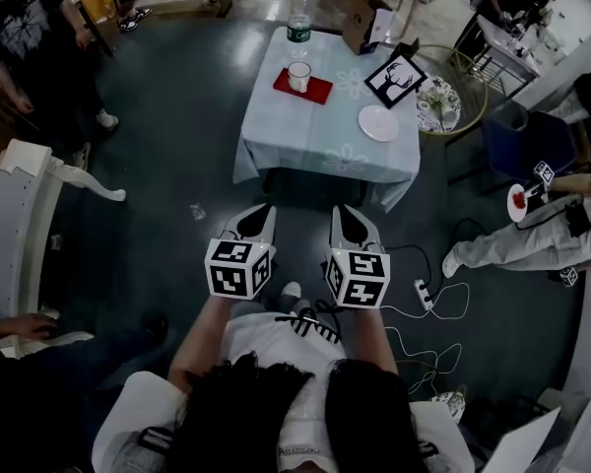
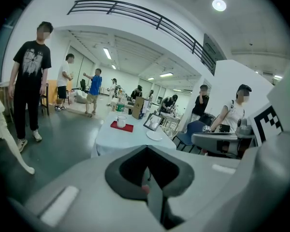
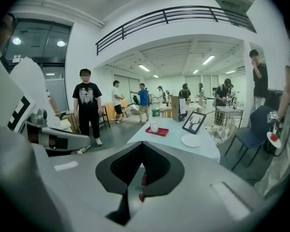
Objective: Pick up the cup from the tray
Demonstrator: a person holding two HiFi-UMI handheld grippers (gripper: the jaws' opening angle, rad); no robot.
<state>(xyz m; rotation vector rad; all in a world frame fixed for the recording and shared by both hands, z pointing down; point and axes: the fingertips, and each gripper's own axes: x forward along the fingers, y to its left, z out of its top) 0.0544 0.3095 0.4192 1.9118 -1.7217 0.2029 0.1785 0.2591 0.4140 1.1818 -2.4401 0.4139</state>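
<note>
The left gripper [image 1: 261, 211] and right gripper [image 1: 347, 212] are side by side in front of the person's body, both angled down and pointing at the table [image 1: 325, 158]. They are well short of its near edge, with bare dark floor [image 1: 177, 156] between. In each gripper view the jaws are closed, their tips meet, and nothing is between them.

The cup [image 1: 298, 76] stands upright on the red tray [image 1: 317, 93], on the tray's left half. It is white, with its open mouth up. The tray lies flat near the table's far-left corner, and neither gripper is near it.

A bottle [image 1: 298, 23] with a green label stands at the far edge, just behind the tray. A brown box [image 1: 360, 24] stands right of the bottle, at the same edge. A black frame [image 1: 395, 79] with a deer picture leans near the right edge. A white plate [image 1: 378, 123] lies just in front of it, towards the near-right corner. Beside the right edge stands what may be a round wire stand [image 1: 451, 92]; the view is too small to be sure.

A person in a black T-shirt [image 1: 30, 37] stands on the floor well left of the table. A white power strip [image 1: 424, 294] lies on the floor to the right gripper's right.
</note>
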